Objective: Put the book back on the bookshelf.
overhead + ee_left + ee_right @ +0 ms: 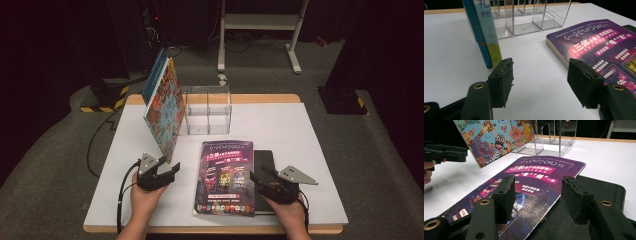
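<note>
High overhead view, low claw views, shared purple book [225, 177]

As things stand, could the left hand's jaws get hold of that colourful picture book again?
Probably yes. The left gripper sits right beside the picture book, jaws open and empty, with bare white table between them. The book leans tilted against the clear organizer, its lower edge within easy reach.

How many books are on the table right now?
3: a picture book standing upright against the clear organizer, a purple book lying flat, and a black book partly under it.
</note>
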Demonstrator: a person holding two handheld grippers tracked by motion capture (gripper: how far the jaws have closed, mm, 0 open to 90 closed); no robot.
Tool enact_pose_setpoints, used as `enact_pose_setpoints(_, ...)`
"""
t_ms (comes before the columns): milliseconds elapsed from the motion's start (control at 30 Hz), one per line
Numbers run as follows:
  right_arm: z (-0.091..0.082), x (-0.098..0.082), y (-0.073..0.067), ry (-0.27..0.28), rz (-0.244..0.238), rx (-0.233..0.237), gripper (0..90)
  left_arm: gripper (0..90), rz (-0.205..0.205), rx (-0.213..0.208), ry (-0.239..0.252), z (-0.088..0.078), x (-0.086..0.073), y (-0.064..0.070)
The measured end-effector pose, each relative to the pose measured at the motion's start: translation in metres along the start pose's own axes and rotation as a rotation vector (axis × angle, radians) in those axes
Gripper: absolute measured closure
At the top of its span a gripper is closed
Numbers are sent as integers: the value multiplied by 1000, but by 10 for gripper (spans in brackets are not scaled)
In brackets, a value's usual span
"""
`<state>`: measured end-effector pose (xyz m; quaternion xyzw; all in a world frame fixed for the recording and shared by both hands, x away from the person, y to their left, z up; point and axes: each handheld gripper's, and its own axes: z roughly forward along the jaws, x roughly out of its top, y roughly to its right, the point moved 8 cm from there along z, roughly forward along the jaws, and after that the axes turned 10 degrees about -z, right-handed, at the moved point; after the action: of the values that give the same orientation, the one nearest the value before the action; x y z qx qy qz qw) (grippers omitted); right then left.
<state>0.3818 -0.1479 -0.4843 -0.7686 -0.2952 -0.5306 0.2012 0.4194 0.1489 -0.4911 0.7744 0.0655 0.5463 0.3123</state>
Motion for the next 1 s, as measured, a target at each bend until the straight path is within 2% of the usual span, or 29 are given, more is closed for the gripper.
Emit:
enact_pose_setpoints(100, 0, 0, -1, -6, -9, -3, 435, 370, -3, -12, -2, 0, -3, 3)
enact_pose_setpoints(300, 1, 0, -1, -11, -19, -7, 426, 358, 8, -41, -36, 1, -15, 13)
enact_pose_setpoints(467, 2, 2, -4, -29, -56, -17, 403, 345, 4, -88, -78, 3, -29, 30)
enact_pose_setpoints(633, 9, 1, -5, -86, -105, -26, 360, 338, 7, -129, -130, 5, -45, 46)
enact_pose_setpoints(767, 16, -1, -7, -152, -149, -41, 346, 334, 35, -146, -173, 6, -56, 53)
enact_pose_setpoints(833, 20, -2, -8, -197, -166, -48, 341, 331, 37, -151, -174, 6, -60, 56)
enact_pose_setpoints(1000, 27, -5, -10, -261, -206, -69, 342, 326, 53, -168, -186, 5, -66, 61)
